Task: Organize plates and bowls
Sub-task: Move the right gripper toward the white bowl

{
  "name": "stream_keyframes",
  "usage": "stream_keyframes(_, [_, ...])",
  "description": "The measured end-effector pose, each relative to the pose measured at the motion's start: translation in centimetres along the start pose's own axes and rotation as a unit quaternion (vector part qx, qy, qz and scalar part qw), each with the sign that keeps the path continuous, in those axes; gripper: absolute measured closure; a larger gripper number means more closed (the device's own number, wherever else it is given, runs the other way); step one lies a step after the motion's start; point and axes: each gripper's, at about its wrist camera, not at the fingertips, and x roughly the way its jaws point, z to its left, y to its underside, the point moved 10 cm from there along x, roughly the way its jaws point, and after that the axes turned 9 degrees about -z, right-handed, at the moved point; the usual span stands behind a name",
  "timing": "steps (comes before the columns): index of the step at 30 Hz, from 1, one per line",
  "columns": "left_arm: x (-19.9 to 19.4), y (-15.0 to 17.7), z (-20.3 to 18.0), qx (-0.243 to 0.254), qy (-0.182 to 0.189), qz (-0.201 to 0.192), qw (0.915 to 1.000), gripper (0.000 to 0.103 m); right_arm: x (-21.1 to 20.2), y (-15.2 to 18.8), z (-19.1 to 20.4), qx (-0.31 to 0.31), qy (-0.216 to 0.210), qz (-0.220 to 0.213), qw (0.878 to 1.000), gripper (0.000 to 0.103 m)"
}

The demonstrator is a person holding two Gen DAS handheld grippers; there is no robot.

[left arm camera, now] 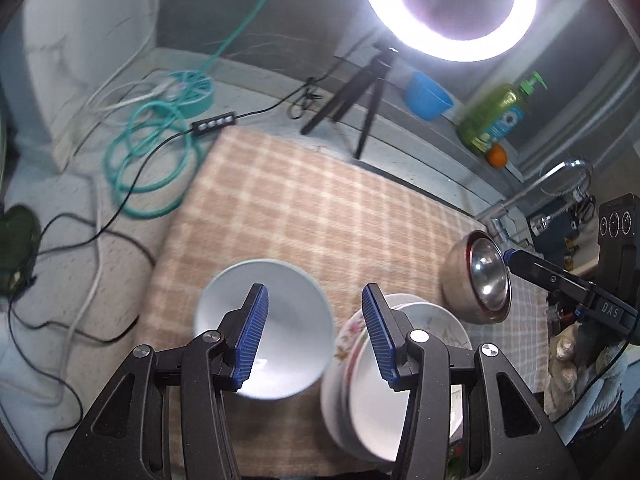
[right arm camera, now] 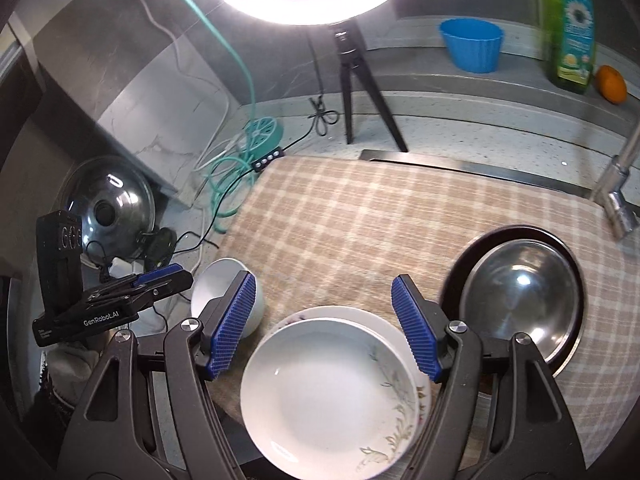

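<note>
A white bowl (left arm camera: 272, 328) sits on the checked cloth (left arm camera: 320, 208) under my left gripper (left arm camera: 316, 336), which is open and empty above it. A stack of white floral plates (left arm camera: 420, 344) lies just right of the bowl. A steel bowl (left arm camera: 480, 280) sits further right, with the right gripper's finger tip (left arm camera: 510, 256) beside it. In the right wrist view, my right gripper (right arm camera: 324, 320) is open and empty over the plate stack (right arm camera: 332, 392). The white bowl (right arm camera: 224, 292) is to its left, the steel bowl (right arm camera: 520, 304) on a dark plate (right arm camera: 560, 248) to its right.
A ring light on a tripod (right arm camera: 352, 80) stands behind the cloth. Teal hose and cables (left arm camera: 152, 160) lie at the left. A blue cup (right arm camera: 472, 44), green soap bottle (right arm camera: 568, 24) and orange (right arm camera: 612, 84) sit on the back ledge. A faucet (right arm camera: 616, 196) is at the right, a pot lid (right arm camera: 108, 204) at the left.
</note>
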Motion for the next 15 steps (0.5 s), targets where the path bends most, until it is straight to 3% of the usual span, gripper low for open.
stream_keyframes(8, [-1.2,1.5,4.8,-0.042,-0.025,-0.006,0.9988,0.056,3.7,0.9,3.6,-0.029,-0.023,0.033,0.999,0.03])
stream_keyframes(15, [-0.6,3.0,7.2,-0.081,-0.029,0.007,0.9963,0.062,7.2,2.7,5.5,-0.028,-0.046,0.075,0.996,0.032])
